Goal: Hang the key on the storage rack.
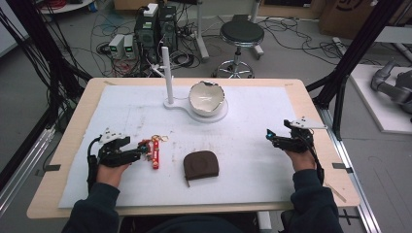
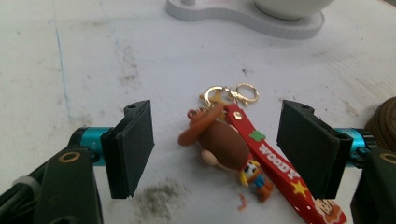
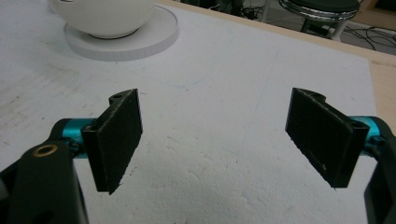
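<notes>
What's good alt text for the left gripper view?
The open left tool straddles a Woody keychain lying on the white mat, touching neither jaw. A white stand base sits beyond it.

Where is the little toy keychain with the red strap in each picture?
High view: the keychain lies on the white mat, just right of the left gripper and left of the brown pouch.
Left gripper view: the keychain lies between the open jaws, its gold rings pointing away.
Right gripper view: I don't see it between those open jaws.
Shared landmark: the white bowl on its round base.
</notes>
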`<state>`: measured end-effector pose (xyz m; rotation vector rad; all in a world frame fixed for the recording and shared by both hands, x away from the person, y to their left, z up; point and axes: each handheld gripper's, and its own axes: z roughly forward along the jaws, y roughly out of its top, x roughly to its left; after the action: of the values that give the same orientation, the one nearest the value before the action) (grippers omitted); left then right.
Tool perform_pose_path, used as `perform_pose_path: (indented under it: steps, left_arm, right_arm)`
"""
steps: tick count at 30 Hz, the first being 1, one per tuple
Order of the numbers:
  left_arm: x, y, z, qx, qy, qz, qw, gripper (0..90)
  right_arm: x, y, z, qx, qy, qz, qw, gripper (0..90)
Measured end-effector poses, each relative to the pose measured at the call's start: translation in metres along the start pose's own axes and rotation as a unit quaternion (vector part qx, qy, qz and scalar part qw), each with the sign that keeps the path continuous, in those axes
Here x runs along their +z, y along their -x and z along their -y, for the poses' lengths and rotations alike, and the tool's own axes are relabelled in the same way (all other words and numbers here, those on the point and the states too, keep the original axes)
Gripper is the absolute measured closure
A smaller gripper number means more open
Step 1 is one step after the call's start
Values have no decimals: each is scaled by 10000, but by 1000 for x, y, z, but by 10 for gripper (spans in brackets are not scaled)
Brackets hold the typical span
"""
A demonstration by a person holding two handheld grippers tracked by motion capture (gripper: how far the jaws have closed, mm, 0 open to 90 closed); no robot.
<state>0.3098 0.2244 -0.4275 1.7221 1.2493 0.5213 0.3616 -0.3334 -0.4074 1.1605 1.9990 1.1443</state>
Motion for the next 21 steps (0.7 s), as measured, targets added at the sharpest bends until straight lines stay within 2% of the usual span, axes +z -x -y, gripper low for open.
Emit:
perform_pose_path:
  steps: [3,6,13,18,20,21]
  left_arm:
    - [1,7,4,-14,-115,7,9999,269]
    - [8,13,8,20,-296,-114,9995,259]
    - [27,17,15,148,-835,-332,9958,260]
    - [30,17,13,268,-897,-358,9950,260]
    - [31,13,11,395,-912,-327,9945,333]
    - [32,10,9,326,-904,-282,9950,344]
  right_arm:
    - [1,-1,0,-44,-38,-18,10000,190]
    - [0,-2,0,-84,-31,-7,10000,190]
    - [-2,-7,-2,-134,-31,6,9999,190]
    - [0,-9,-2,-154,-46,-9,9999,191]
    - [1,-9,-2,-132,-81,-28,9999,191]
    - [2,-9,-1,-133,-81,-29,9999,191]
